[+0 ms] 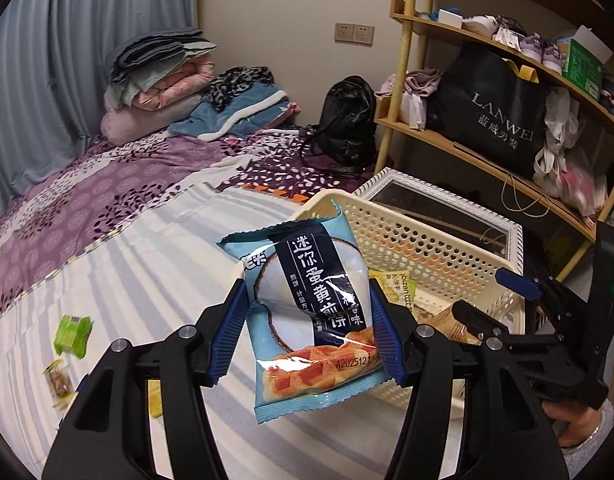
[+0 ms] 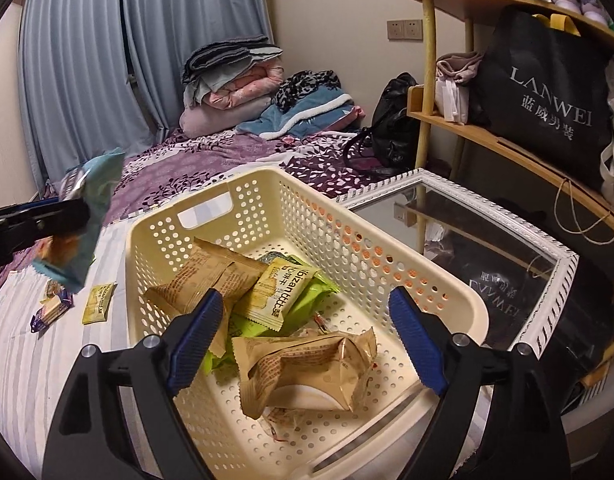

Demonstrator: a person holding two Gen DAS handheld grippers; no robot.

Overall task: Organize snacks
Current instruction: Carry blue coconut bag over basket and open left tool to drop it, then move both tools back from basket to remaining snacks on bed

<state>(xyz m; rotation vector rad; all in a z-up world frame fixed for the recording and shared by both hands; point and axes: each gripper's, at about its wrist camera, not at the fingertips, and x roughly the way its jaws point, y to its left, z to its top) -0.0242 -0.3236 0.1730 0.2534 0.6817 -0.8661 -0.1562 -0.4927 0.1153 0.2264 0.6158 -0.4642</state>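
Note:
My left gripper point(image 1: 307, 320) is shut on a light blue snack packet point(image 1: 311, 312) and holds it in the air over the striped bed, just left of the cream perforated basket point(image 1: 423, 240). The same packet point(image 2: 81, 216) shows at the left of the right wrist view. My right gripper point(image 2: 307, 340) is open and empty above the basket point(image 2: 447, 300). The basket holds two tan packets point(image 2: 303, 368), a yellow packet point(image 2: 279, 292) and a green packet point(image 2: 311, 292).
Loose snacks lie on the bed: a green packet point(image 1: 72, 336), a small brown one point(image 1: 58, 380), a yellow packet point(image 2: 98, 303) and a purple one point(image 2: 51, 314). A white-framed mirror point(image 2: 487, 248) lies right of the basket. A wooden shelf point(image 1: 487, 160) stands behind it.

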